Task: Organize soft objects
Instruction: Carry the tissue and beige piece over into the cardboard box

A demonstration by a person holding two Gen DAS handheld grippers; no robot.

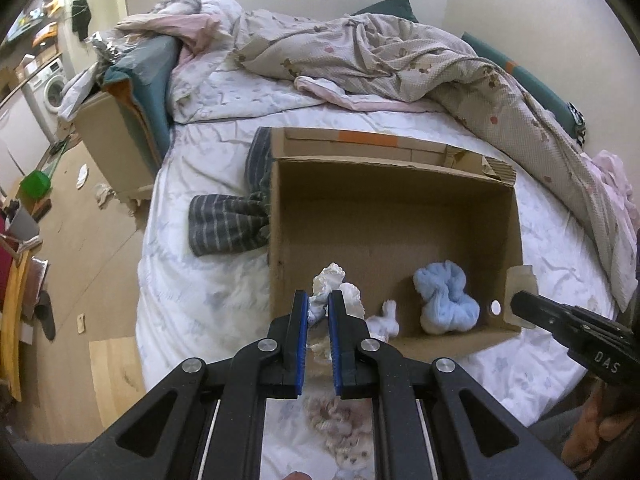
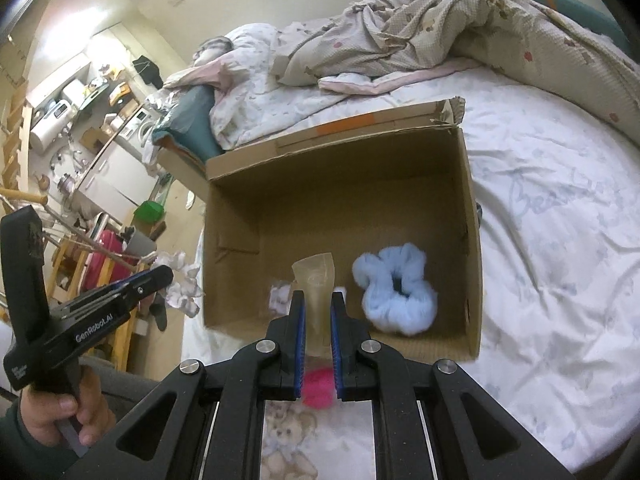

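An open cardboard box (image 1: 400, 216) sits on the bed; it also shows in the right wrist view (image 2: 340, 200). Inside lie a fluffy light-blue scrunchie (image 1: 446, 298) (image 2: 394, 290) and a small white item (image 1: 386, 318). My left gripper (image 1: 319, 308) is shut on a white frilly scrunchie (image 1: 330, 280) over the box's near left corner. My right gripper (image 2: 318, 308) is shut on the box's near flap (image 2: 316, 280), a beige cardboard tab. The right gripper shows in the left wrist view (image 1: 520, 306) at the flap. A pink fluffy item (image 2: 318, 390) lies below the right gripper.
A crumpled beige duvet (image 1: 400, 52) and pillows cover the far side of the bed. Dark striped cloth (image 1: 228, 224) lies left of the box. A bear-print cloth (image 2: 288, 440) and a pale scrunchie (image 1: 340, 420) lie near me. The floor at left holds clutter.
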